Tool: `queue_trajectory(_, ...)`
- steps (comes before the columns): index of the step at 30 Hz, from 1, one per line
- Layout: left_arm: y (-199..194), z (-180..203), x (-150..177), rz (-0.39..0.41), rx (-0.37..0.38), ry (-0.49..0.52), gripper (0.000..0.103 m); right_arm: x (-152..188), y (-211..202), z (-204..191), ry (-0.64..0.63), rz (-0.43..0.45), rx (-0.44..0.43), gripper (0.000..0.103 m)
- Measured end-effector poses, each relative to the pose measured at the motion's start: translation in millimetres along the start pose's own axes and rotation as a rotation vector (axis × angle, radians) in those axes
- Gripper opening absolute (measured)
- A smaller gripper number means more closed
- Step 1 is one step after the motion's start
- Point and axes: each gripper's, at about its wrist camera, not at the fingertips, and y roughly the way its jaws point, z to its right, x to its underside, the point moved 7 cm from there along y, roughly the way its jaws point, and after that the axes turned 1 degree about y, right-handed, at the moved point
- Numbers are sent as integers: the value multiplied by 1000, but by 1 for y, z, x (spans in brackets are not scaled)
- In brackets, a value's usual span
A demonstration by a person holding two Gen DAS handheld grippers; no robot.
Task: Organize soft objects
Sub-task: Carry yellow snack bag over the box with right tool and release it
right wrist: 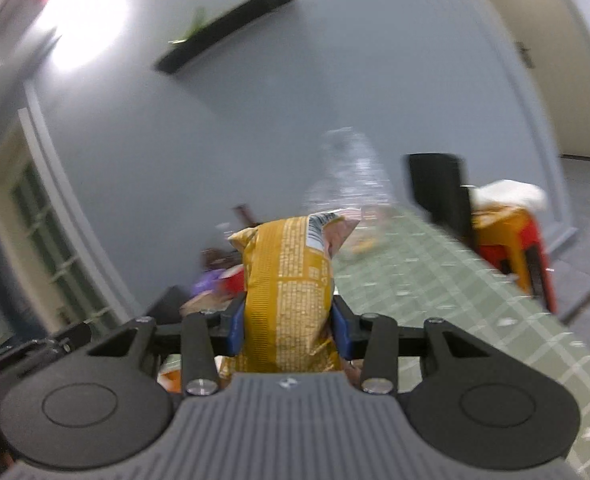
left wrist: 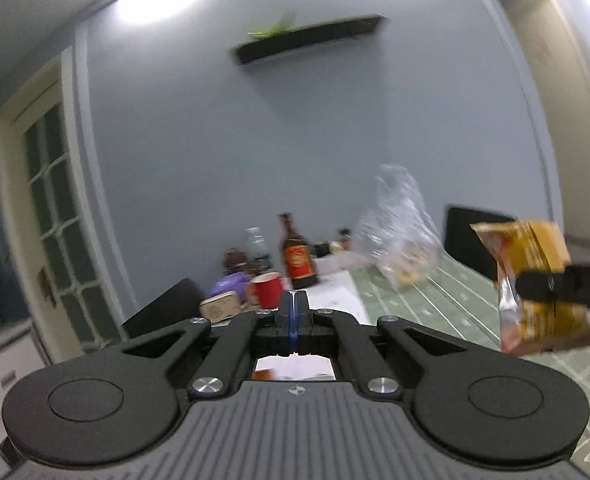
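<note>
**Item in transit: yellow snack packet, held aloft over green-checked table**

- Yellow snack packet [right wrist: 291, 292]: sitting between the blue pads of the right gripper [right wrist: 289, 326], clamped across its middle. Its long axis is running roughly upright, crimped top end tilting away from the camera; the lower end is hanging below the jaws. It is off the table, touching nothing but the pads.
- Right gripper: pointing nearly level toward the grey wall, rolled a little so the room leans in its view. From the left wrist view it is entering from the right edge, packet [left wrist: 535, 284] hanging across it.
- Left gripper [left wrist: 294, 312]: clenched on nothing, pads pressed together, also aiming close to level, above the near table edge.
- Clear plastic bag [left wrist: 399, 224]: standing open-topped on the green-checked table [left wrist: 447, 304], with pale contents that are probably more snacks; motion blur is preventing certainty. It is lying ahead and slightly right of the held packet, nearer the right hand than the left.
- Judgement: the bag is looking like the destination, so the packet would need carrying forward and lowering end-first into the mouth.
- Clutter at table's far left: brown bottle [left wrist: 297, 258], red cup [left wrist: 268, 289].
</note>
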Motion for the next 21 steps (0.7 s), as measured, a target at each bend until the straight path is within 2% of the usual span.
queue_trajectory(2,-9,-37,1,-8,-20,-58,0,2,1,-26,-49,-6,-42,42)
queue_trajectory(4,-17,-66,9,-36,-24,-92,0,5,7,-39,-81,-19,-37,42)
queue_trajectory(6,-19,-83,19,-72,1,-107,0,8,22,-36,-84,-47,-9,42)
queue_trajectory(9,-20,-98,34,-125,32,-107,0,11,48,-20,-9,-133,15,42)
queue_trajectory(12,-11,-114,55,-195,23,-134,0,18,51,-50,-43,-200,-114,42)
queue_trajectory(14,-2,-125,67,-235,-18,-158,0,38,60,-90,-114,-297,-238,42)
queue_trajectory(15,-2,-127,72,-248,-33,-169,0,54,69,-111,-133,-377,-288,42)
queue_trajectory(17,2,-134,79,-263,-63,-201,0,81,88,-137,-179,-492,-310,42)
queue_trajectory(19,-4,-143,86,-260,-98,-211,0,103,103,-157,-260,-540,-321,45)
queue_trajectory(21,-5,-147,93,-267,-119,-221,1,108,112,-165,-248,-553,-355,61)
